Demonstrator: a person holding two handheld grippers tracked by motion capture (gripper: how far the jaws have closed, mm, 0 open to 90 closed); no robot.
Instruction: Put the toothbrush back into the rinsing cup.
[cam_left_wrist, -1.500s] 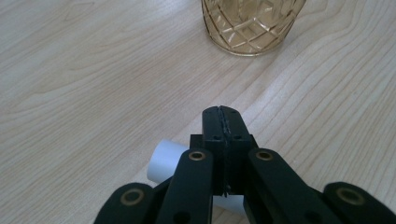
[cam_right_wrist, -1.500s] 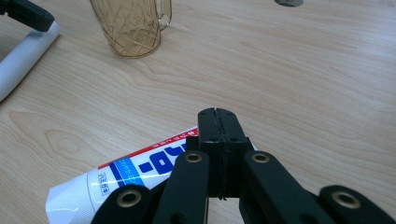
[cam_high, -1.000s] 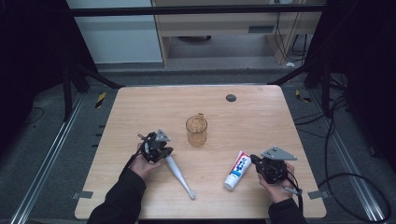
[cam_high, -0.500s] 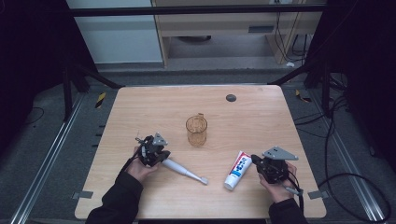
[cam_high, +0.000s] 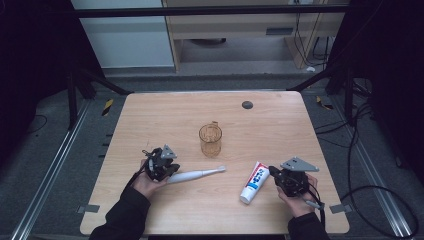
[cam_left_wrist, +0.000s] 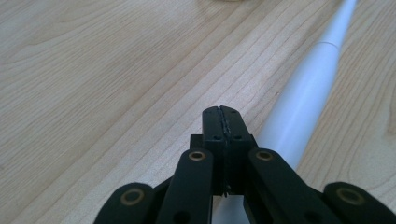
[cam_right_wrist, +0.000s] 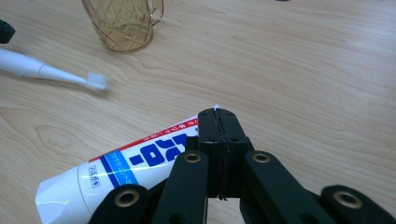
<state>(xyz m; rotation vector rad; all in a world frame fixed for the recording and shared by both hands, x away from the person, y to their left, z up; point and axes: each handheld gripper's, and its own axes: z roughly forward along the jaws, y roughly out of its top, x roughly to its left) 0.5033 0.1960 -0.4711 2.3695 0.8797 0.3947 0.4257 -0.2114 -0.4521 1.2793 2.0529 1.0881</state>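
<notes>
From the high view, my left gripper (cam_high: 161, 162) sits at the handle end of the toothbrush (cam_high: 197, 174), which lies flat on the bench (cam_high: 280, 125) with its head pointing toward the toothpaste tube (cam_high: 254, 182). My right gripper (cam_high: 291, 181) rests just beside the tube's crimped end. The amber cup (cam_high: 210, 139) stands upright between and behind them; I judge a careless sweep from either side could tip it. A small dark disc (cam_high: 247, 105) lies well apart near the far edge.

In the left gripper view, the jaws are pressed together on nothing, and the white handle (cam_left_wrist: 303, 100) runs alongside them, just to one side. Being round and smooth, I'd expect it to roll away if I nudge it.

In the right gripper view, the jaws are likewise closed and empty, above the tube (cam_right_wrist: 126, 170). The bristles (cam_right_wrist: 97, 80) lie near the tube, so pushing the tube could knock the brush. The cup (cam_right_wrist: 122, 23) stands beyond.
</notes>
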